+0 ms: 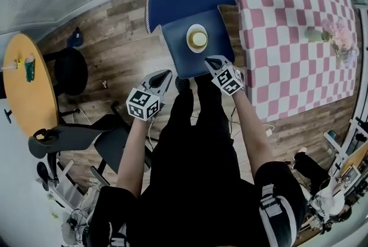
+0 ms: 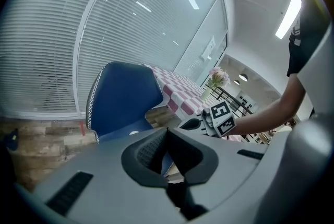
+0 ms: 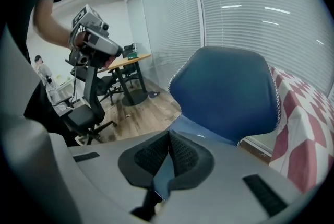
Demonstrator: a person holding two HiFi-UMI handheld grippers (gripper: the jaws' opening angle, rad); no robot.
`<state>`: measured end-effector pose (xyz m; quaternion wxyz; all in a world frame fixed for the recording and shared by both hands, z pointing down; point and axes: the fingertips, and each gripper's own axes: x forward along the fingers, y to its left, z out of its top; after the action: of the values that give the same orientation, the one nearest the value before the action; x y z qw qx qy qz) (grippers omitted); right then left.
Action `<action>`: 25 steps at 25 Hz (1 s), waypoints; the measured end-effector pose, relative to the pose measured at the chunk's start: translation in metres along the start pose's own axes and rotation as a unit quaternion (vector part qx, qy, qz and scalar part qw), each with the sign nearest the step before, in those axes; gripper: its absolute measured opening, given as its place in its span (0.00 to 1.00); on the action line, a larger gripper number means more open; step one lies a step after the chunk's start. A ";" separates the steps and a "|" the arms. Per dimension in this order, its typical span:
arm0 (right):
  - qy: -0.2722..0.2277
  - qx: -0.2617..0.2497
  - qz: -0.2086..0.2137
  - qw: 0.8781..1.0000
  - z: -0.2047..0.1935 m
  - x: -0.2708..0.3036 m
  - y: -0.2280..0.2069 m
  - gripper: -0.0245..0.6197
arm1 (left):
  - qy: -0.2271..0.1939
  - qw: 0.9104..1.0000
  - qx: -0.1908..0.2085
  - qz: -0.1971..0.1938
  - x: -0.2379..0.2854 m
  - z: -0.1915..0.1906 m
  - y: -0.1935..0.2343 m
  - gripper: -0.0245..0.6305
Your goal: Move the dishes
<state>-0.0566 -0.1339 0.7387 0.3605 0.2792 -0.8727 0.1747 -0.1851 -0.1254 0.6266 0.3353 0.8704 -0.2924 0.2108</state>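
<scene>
One dish [image 1: 197, 38], maybe two, on chair [image 1: 184, 1]; left hand-held gripper [image 1: 166, 73], right hand-held gripper [image 1: 210, 59] closed.

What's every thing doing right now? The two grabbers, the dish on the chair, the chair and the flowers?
left gripper: shut, nothing between its jaws.
right gripper: shut, nothing between its jaws.
white plate: flat on the chair seat, something yellowish on it, not held.
blue chair: upright, next to the checkered table.
vase of flowers: standing upright on the checkered table.
</scene>
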 end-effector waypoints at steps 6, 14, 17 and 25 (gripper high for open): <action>0.019 -0.033 0.013 0.999 -0.019 0.037 -0.014 0.06 | 0.006 1.000 -0.006 0.006 0.028 -0.006 0.015 0.07; 0.042 -0.048 0.026 0.998 -0.045 0.085 -0.035 0.07 | 0.016 1.000 -0.020 0.006 0.058 -0.023 0.031 0.07; 0.050 -0.050 0.027 0.997 -0.054 0.098 -0.042 0.07 | 0.019 0.999 -0.027 0.007 0.066 -0.031 0.039 0.07; 0.065 -0.040 0.033 0.997 -0.078 0.138 -0.057 0.09 | 0.030 0.999 -0.038 0.009 0.086 -0.049 0.060 0.07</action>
<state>-0.0605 -0.1886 0.8977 0.4217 0.2237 -0.8622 0.1694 -0.1689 -0.1587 0.7364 0.3747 0.8476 -0.2981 0.2286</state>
